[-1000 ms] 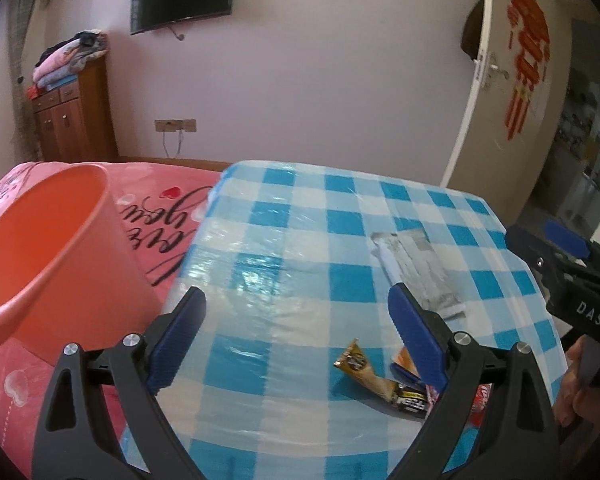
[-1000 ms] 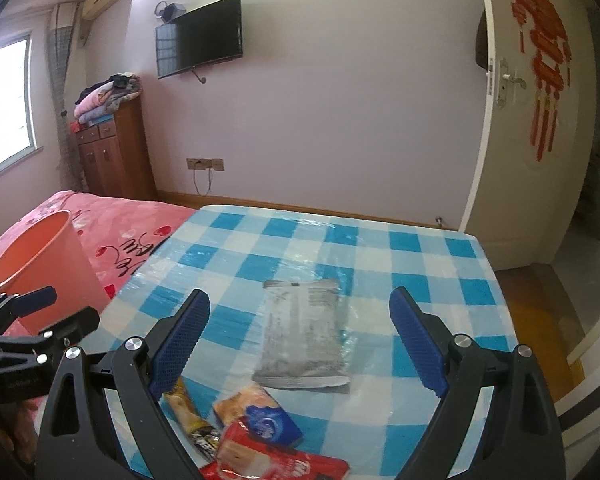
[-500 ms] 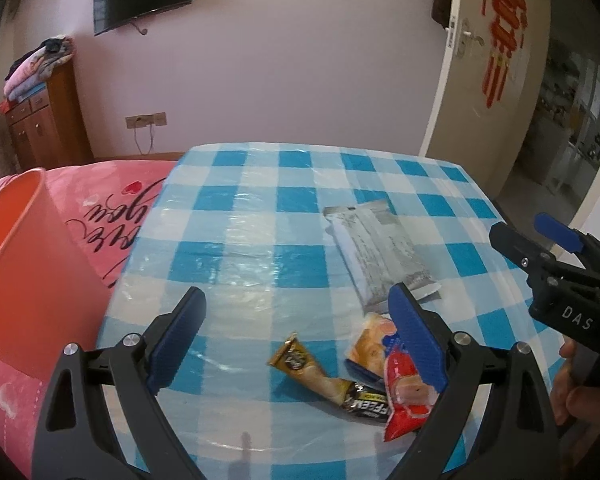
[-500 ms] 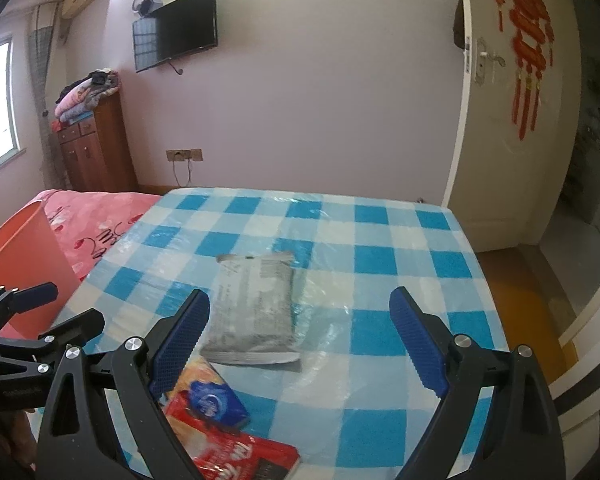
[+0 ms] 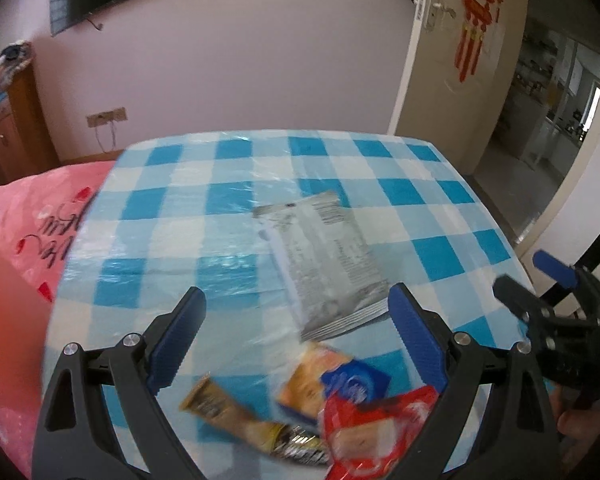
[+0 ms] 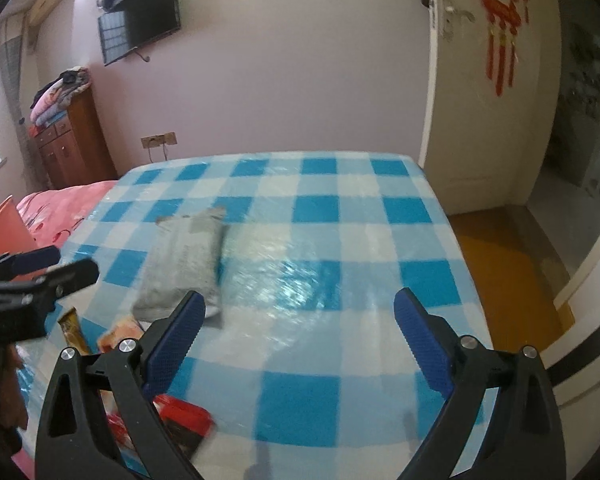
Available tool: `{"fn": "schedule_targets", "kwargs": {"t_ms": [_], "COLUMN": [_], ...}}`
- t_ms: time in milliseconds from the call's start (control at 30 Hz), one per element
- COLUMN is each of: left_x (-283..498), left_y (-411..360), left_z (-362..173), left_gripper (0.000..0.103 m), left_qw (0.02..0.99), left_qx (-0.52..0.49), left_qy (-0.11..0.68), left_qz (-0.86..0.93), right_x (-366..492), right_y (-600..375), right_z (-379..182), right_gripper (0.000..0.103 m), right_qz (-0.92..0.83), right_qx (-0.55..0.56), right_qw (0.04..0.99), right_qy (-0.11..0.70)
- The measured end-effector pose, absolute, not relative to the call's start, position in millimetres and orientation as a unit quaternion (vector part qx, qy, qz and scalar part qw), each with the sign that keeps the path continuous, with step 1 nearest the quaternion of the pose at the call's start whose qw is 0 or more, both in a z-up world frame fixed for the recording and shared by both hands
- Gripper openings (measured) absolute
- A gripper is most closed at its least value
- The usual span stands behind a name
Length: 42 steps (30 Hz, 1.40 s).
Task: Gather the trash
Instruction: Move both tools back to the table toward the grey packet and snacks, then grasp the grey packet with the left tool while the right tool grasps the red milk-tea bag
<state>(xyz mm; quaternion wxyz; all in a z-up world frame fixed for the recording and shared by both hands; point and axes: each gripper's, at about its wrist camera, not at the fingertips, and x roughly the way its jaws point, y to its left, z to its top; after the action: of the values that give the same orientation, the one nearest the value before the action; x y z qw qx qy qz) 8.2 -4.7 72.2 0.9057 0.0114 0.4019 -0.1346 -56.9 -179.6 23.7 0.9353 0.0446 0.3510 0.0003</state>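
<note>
Both wrist cameras looked steeply down over their own fingers at the near worktop (image 5: pixel 236 216), side by side; both caught the grey packet (image 5: pixel 324 264) and the far wall.

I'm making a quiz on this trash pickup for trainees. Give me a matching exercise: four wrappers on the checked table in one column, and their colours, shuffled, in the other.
Things:
1. large flat packet
2. stick sachet
3. wrapper nearest the left gripper's right finger
4. wrapper between sachet and packet

Colours:
A. orange and blue
B. grey-white
C. red
D. gold-brown

Pairs: 1-B, 2-D, 3-C, 4-A
</note>
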Motion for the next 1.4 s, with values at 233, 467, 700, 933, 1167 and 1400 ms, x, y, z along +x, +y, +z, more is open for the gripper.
{"fn": "schedule_targets", "kwargs": {"t_ms": [233, 467, 700, 933, 1167, 1400], "left_x": [41.3, 69.5, 85.9, 97.5, 104.6, 103.1], "left_y": [-41.2, -60.2, -65.3, -67.2, -58.6, -58.2], "left_z": [52.6, 39.0, 31.9, 24.5, 17.9, 17.5], "left_gripper": [0.093, 0.093, 0.093, 0.093, 0.087, 0.081], "left_qw": [0.889, 0.878, 0.875, 0.863, 0.857, 0.858], "left_qx": [0.02, 0.022, 0.036, 0.029, 0.001, -0.001], "left_qy": [0.439, 0.466, 0.477, 0.499, 0.512, 0.51], "left_qz": [-0.13, -0.112, -0.079, -0.071, -0.063, -0.065], "right_x": [-63.4, -65.0, -65.8, -69.3, -73.9, -78.1], "right_y": [-204.1, -215.6, -220.5, -220.6, -209.6, -190.4], "right_z": [7.9, -4.9, -16.3, -21.2, -18.1, -12.4], "right_gripper": [0.094, 0.094, 0.094, 0.094, 0.094, 0.094], "right_qz": [-0.002, 0.008, 0.03, 0.059, 0.11, 0.164], "right_qx": [0.066, 0.088, 0.105, 0.113, 0.114, 0.096], "right_qw": [0.926, 0.918, 0.909, 0.904, 0.899, 0.893], "right_qy": [0.371, 0.386, 0.402, 0.409, 0.409, 0.407]}}
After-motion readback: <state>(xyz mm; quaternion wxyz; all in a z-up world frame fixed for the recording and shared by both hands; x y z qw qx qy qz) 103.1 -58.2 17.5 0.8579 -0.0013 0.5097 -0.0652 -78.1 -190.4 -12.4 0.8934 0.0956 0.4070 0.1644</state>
